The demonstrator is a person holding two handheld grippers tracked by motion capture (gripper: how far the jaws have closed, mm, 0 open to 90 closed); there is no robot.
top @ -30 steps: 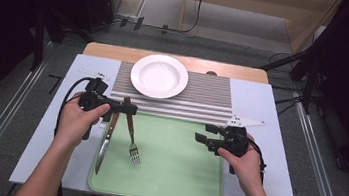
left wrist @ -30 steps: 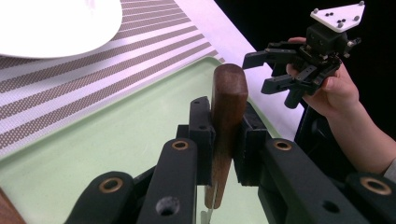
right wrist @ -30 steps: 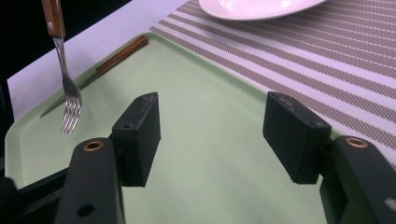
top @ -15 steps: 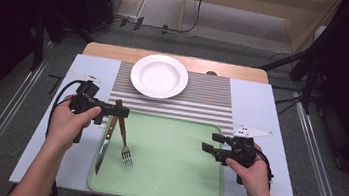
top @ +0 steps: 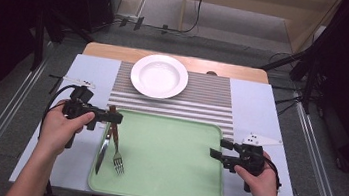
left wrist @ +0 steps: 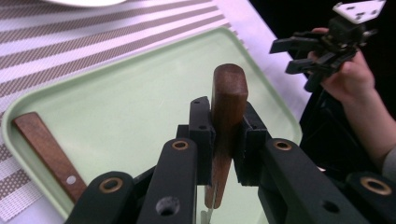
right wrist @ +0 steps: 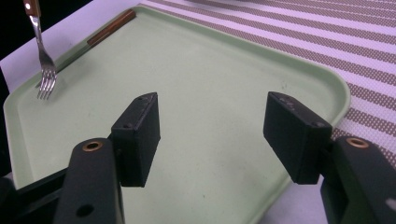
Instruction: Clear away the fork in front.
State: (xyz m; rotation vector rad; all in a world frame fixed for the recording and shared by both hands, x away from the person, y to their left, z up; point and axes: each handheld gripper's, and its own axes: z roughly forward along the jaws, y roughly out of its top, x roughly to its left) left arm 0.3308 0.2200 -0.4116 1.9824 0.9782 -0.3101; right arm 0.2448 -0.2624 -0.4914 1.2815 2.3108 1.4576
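My left gripper [top: 112, 117] is shut on the wooden handle of a fork [top: 117, 155] over the left end of the green tray [top: 169, 163]. In the left gripper view the pads of that gripper [left wrist: 226, 135] clamp the fork's handle [left wrist: 229, 98] upright. The fork [right wrist: 43, 70] hangs tines down over the tray [right wrist: 210, 70], and I cannot tell whether the tines touch it. A wooden-handled knife [top: 101, 153] lies along the tray's left edge, its handle [left wrist: 46, 151] beside the gripper. My right gripper [top: 216, 149] stands open over the tray's right edge, with nothing between its jaws [right wrist: 212, 126].
A white plate [top: 159, 76] sits on the striped mat [top: 202, 104] beyond the tray. The mat and tray rest on a pale blue table cover [top: 261, 113]. The other hand's gripper [left wrist: 294, 53] shows at the far right of the left gripper view.
My right gripper has drawn back toward the near right, off the tray's middle to its right edge. The left gripper has shifted slightly left and nearer with the fork.
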